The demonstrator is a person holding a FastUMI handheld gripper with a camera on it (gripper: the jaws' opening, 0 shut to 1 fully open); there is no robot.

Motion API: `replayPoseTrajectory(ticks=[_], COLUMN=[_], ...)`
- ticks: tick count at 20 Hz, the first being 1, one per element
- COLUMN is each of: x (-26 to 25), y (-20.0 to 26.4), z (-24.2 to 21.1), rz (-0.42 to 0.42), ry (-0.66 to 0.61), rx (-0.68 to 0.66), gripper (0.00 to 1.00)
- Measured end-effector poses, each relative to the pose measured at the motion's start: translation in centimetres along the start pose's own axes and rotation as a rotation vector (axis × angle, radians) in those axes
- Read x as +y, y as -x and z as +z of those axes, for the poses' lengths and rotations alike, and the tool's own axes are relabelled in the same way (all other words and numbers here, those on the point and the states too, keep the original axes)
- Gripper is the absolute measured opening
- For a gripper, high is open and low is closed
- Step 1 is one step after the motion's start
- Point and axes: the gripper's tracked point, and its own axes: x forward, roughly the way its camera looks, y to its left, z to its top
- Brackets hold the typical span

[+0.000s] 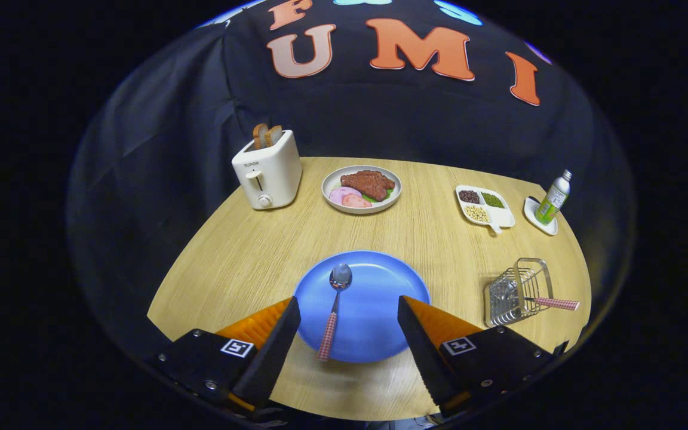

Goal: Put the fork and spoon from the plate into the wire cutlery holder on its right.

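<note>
Shiny metal spoon [334,307] looks light, hard and slippery; its checked handle hangs over the blue plate [380,298], likely the best place to grab. Wide-open tool [347,334] holds nothing. Right of them, the wire holder [517,292] on the worktop [248,257] has a matching handle sticking out.

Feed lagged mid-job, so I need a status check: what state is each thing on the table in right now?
gripper: fingers open, empty, either side of the blue plate
spoon: lying on the blue plate, bowl pointing away, handle over the near rim
wire cutlery holder: lying tipped on its side, a checked handle sticking out of it
toaster: upright, bread slices in the slots
bottle: upright, capped
</note>
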Motion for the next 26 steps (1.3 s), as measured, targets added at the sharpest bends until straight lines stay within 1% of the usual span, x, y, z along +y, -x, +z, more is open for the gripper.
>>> replayPoseTrajectory(ticks=[4, 9, 11, 13, 14, 15, 20, 21, 22, 23, 26], x=[2.0, 2.3, 2.2, 1.9, 1.9, 1.9, 2.0, 2.1, 2.3, 2.2, 2.0], y=[-2.0, -4.5, -5.5, -6.3, -6.6, -6.8, -7.8, -7.9, -8.0, -8.1, -8.2], z=[-2.2, -3.8, -4.6, -5.4, -5.8, -6.1, -7.5, -7.7, -7.8, -8.0, -8.2], rz=[0.015, -0.005, -0.02, -0.04, -0.046, -0.05, -0.046, -0.044, -0.042, -0.043, -0.058], ry=[0.006, -0.053, -0.075, -0.075, -0.072, -0.07, -0.057, -0.055, -0.054, -0.05, -0.037], rx=[-0.005, -0.024, -0.015, -0.001, 0.004, 0.009, 0.046, 0.053, 0.057, 0.063, 0.071], gripper=[0.98, 0.98, 0.93, 0.84, 0.78, 0.75, 0.55, 0.52, 0.45, 0.42, 0.23])
